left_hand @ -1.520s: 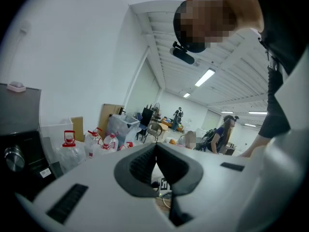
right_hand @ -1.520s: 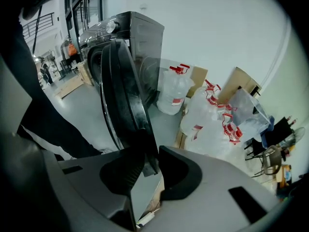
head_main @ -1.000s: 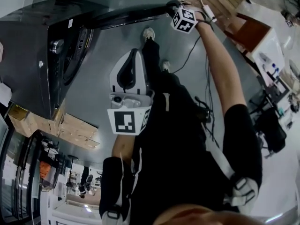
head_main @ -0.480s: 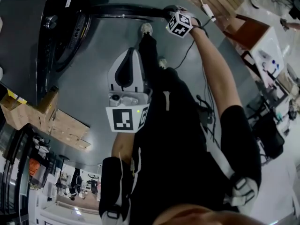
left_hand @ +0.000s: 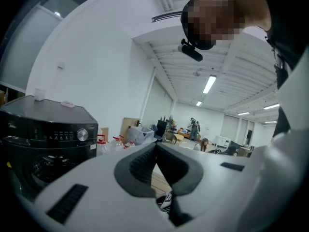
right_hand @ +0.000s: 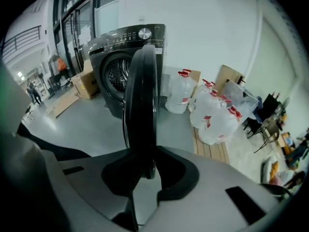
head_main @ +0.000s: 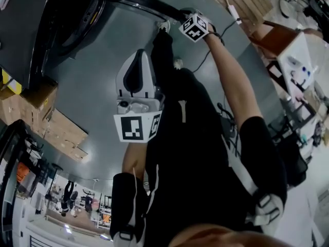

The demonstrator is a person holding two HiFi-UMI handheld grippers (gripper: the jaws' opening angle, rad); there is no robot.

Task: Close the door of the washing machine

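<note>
Pinching the door point(right_hand: 142, 95) at its free rim: right gripper point(right_hand: 145, 153) has the rim between its pads. Jaws have just been closing and now look pressed on it from both sides.

Door seen edge-on in the right gripper view, long axis running straight up and away from the jaws. Washer point(right_hand: 120, 57) stands beyond it, drum opening point(right_hand: 116, 74) showing just left of the door's edge. Door stands well ajar.

Head view: door is a dark bar slanting from the right gripper up-left to the washer front point(head_main: 31, 30), so the hinge is at the far end and the grip is at the near, swinging end.

Judgement: the closing move is an arc about that far hinge, carrying the rim leftward in the head view toward the drum opening. A straight push along the door's length would do nothing.

Left gripper point(head_main: 144, 54): jaws together, nothing in them, held close in front of the body, well apart from the door. Right arm is the only one placed for the swing.
</note>
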